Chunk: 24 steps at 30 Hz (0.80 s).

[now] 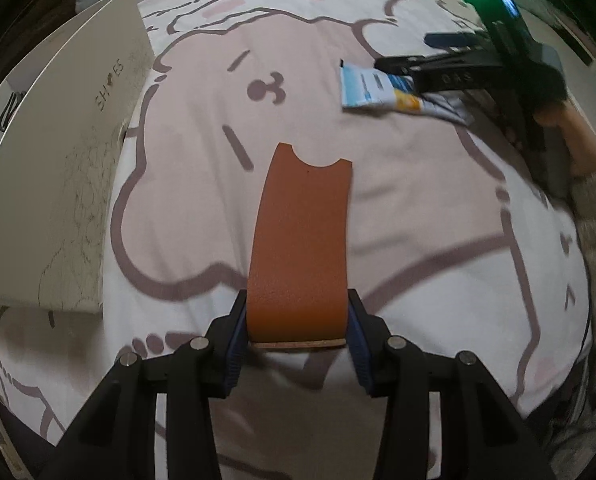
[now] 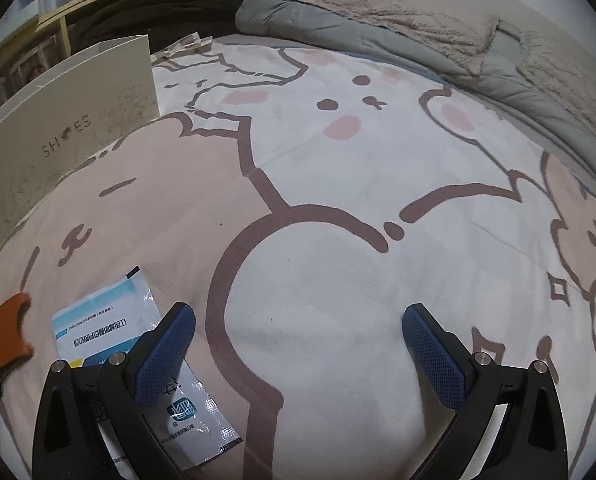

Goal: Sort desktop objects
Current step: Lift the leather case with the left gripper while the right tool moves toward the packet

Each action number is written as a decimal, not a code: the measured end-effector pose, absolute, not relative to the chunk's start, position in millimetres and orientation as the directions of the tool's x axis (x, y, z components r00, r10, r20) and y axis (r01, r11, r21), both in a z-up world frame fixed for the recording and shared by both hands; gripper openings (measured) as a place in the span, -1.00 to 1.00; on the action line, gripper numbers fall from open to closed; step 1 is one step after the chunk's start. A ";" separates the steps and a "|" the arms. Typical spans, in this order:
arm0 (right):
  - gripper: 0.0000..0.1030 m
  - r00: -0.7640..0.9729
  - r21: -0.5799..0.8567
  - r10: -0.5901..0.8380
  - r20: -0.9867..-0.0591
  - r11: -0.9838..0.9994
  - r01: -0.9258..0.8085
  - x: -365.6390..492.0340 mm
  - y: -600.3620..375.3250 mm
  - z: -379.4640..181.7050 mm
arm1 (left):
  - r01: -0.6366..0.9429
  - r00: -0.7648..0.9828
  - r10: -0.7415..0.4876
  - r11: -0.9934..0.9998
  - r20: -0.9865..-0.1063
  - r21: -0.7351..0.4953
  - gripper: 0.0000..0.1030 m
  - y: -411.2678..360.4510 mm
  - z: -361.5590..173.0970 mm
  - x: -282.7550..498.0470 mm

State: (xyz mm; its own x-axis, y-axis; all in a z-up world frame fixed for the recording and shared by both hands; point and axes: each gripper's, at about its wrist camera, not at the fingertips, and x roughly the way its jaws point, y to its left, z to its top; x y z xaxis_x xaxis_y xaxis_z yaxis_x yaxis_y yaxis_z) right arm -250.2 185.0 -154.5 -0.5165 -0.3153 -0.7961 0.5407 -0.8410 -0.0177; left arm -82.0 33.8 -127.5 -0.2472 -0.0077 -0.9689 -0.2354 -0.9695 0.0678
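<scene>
Your left gripper (image 1: 296,344) is clamped on the orange leather strip (image 1: 301,240); beside that strip, your right gripper (image 2: 299,344) gapes wide, holding nothing.

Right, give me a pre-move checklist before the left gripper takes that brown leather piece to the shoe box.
1. Left gripper clamped on the brown leather piece: ok.
2. Piece secure in the grip: cannot tell.
3. Shoe box in sight at the left: ok.
4. Room inside the box: cannot tell.
5. Right gripper open, holding nothing: ok.
6. White and blue packet sorted: not ok, it lies on the blanket.
</scene>
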 end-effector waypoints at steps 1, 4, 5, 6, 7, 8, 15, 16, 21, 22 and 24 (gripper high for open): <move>1.00 -0.522 -0.022 -0.312 -0.794 -0.842 0.538 -246.5 184.5 -154.2 | -0.252 -0.245 -0.007 -0.965 -0.969 0.071 -0.13 33.7 -127.7 -76.8; 1.00 -0.510 -0.004 -0.333 -0.793 -0.834 0.552 -235.2 185.4 -153.1 | -0.293 -0.262 -0.017 -0.951 -0.965 0.097 -0.13 36.0 -127.3 -66.2; 1.00 -0.504 0.001 -0.339 -0.794 -0.831 0.557 -230.9 185.8 -152.9 | -0.303 -0.267 -0.017 -0.948 -0.963 0.101 -0.13 36.6 -127.0 -63.0; 1.00 -0.503 0.000 -0.339 -0.795 -0.829 0.559 -226.4 185.7 -152.7 | -0.304 -0.271 -0.014 -0.947 -0.963 0.099 -0.13 36.6 -126.6 -60.9; 1.00 -0.503 -0.006 -0.337 -0.796 -0.827 0.562 -220.8 184.8 -152.5 | -0.303 -0.273 -0.009 -0.948 -0.962 0.095 -0.13 36.4 -126.1 -58.7; 1.00 -0.507 -0.016 -0.332 -0.796 -0.824 0.566 -214.8 183.3 -152.1 | -0.302 -0.275 -0.005 -0.949 -0.962 0.092 -0.13 36.3 -125.8 -56.2; 1.00 -0.526 -0.064 -0.323 -0.787 -0.805 0.590 -177.9 177.9 -150.1 | -0.336 -0.295 0.004 -0.936 -0.955 0.100 -0.13 39.3 -125.2 -39.7; 1.00 -0.527 -0.065 -0.323 -0.787 -0.805 0.590 -173.3 178.0 -149.9 | -0.341 -0.298 0.009 -0.935 -0.955 0.097 -0.13 39.4 -124.8 -38.2; 1.00 -0.553 -0.066 -0.298 -0.778 -0.836 0.544 -157.8 182.9 -147.4 | -0.394 -0.324 0.066 -0.916 -0.944 0.071 -0.12 36.9 -127.7 -34.1; 1.00 -0.557 -0.062 -0.295 -0.777 -0.843 0.534 -154.8 184.3 -146.8 | -0.400 -0.327 0.081 -0.915 -0.942 0.060 -0.08 35.8 -128.1 -34.3; 1.00 -0.551 -0.044 -0.295 -0.781 -0.853 0.519 -148.8 186.9 -146.7 | -0.411 -0.324 0.096 -0.910 -0.941 0.049 0.00 35.5 -127.7 -35.7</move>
